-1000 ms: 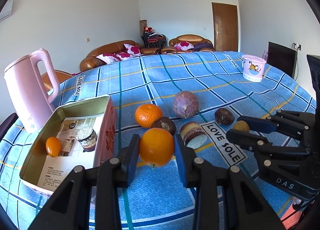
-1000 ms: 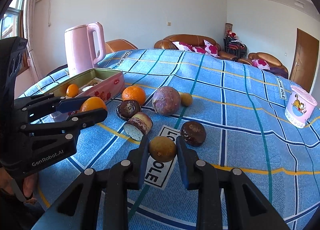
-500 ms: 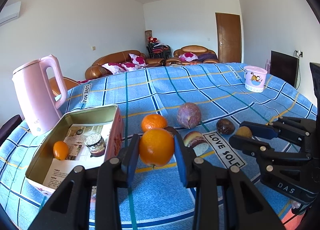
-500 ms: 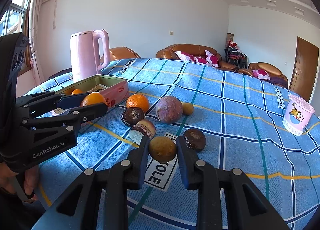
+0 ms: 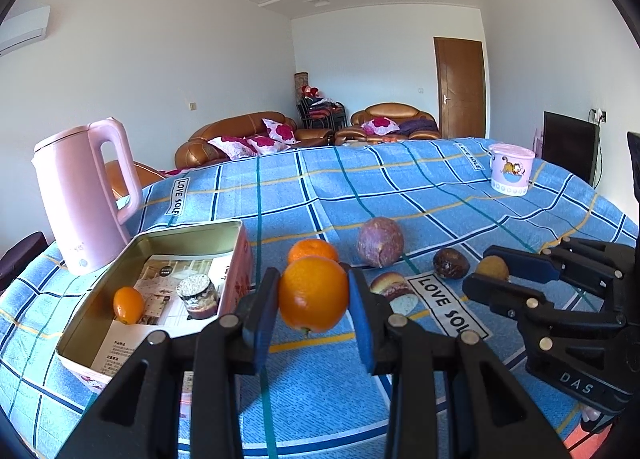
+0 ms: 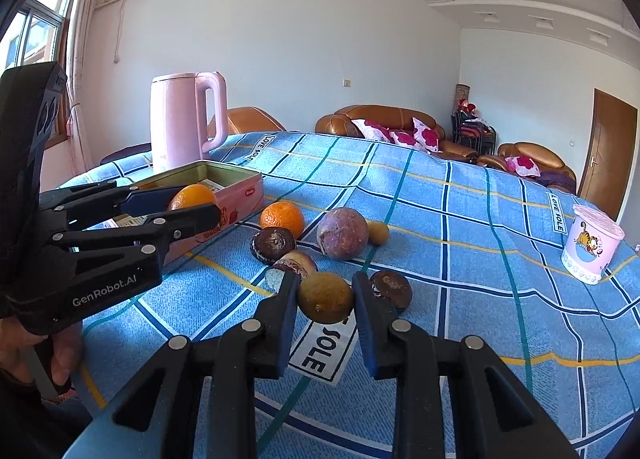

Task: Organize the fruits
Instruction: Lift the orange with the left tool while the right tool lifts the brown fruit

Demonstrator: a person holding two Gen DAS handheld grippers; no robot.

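left gripper (image 5: 314, 301) clamped on a big orange (image 5: 313, 293), lifted clear of the cloth just right of the open tin (image 5: 192, 233); right gripper (image 6: 325, 301) clamped on a small brownish-yellow fruit (image 6: 326, 298), also off the cloth. likely step: carrying both across to the tin. best done one at a time, orange first, since the tin sits on the left side and already holds a small orange fruit (image 5: 128, 304) and a little jar (image 5: 198, 296). worth lowering over the bare paper near the front wall and loosening only once the fruit rests, as round fruit rolls. worth keeping the two grippers apart over the tin.

still on the cloth: a second orange (image 5: 313, 250), a purple round fruit (image 5: 379, 242), two dark wrinkled ones, a cut piece, another small yellow one. blue checked cloth over the table (image 5: 400, 187), slightly rumpled; pink kettle (image 5: 82, 199) behind the tin, printed cup (image 5: 511, 169) at the far right. sofas, cushions and a brown door beyond.
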